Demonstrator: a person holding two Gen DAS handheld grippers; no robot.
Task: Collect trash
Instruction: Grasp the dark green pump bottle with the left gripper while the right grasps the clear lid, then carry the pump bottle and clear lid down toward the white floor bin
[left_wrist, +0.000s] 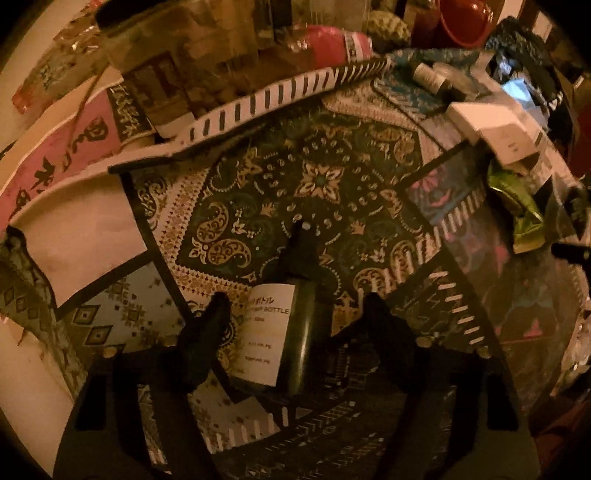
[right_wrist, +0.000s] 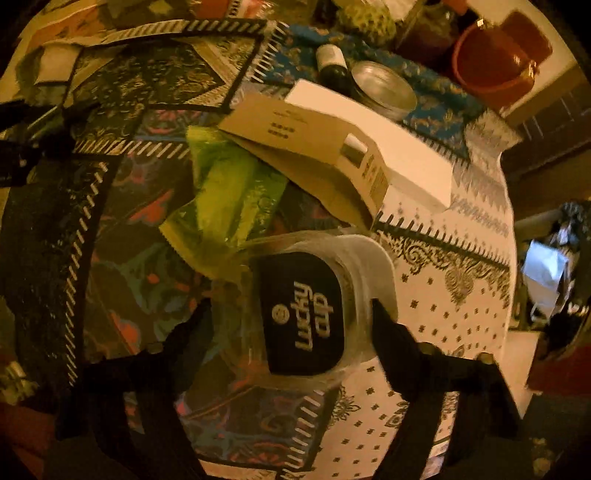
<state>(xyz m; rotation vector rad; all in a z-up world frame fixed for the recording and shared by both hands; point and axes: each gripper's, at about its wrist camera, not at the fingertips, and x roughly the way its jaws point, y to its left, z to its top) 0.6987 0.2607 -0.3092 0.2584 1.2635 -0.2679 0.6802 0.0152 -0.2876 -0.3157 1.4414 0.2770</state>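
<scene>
Left wrist view: my left hand-held gripper (left_wrist: 291, 325) points steeply down at the tabletop (left_wrist: 321, 177), which is covered in patchwork paisley cloth. A dark bottle (left_wrist: 295, 314) with a white label lies flat on the cloth between the two fingers; the left finger (left_wrist: 207, 332) sits just beside the label, and the right finger (left_wrist: 384, 325) stands a little apart from the bottle's dark side. The jaws are partly open, straddling the bottle, and I see no pad pressing on it. To the upper right lie white cartons (left_wrist: 491, 129) and, below them, a crumpled green wrapper (left_wrist: 517, 206). Right wrist view: my right hand-held gripper (right_wrist: 291, 317) points straight down over a clear plastic tub (right_wrist: 317, 302) with a dark lid printed in pale lettering, which rests on the tabletop (right_wrist: 454, 325) where the dark patches meet the pale one. The tub lies between the fingers; the right fingertip (right_wrist: 384, 317) touches its rim, and the left fingertip (right_wrist: 199, 321) is close beside its clear wall, though I cannot tell whether it makes contact. Beyond the tub the same green wrapper (right_wrist: 225, 188) lies partly under a white carton (right_wrist: 332, 147); farther back stand a small vial (right_wrist: 332, 66), a round tin (right_wrist: 384, 88) and, at the upper right, a red bucket (right_wrist: 495, 62).
</scene>
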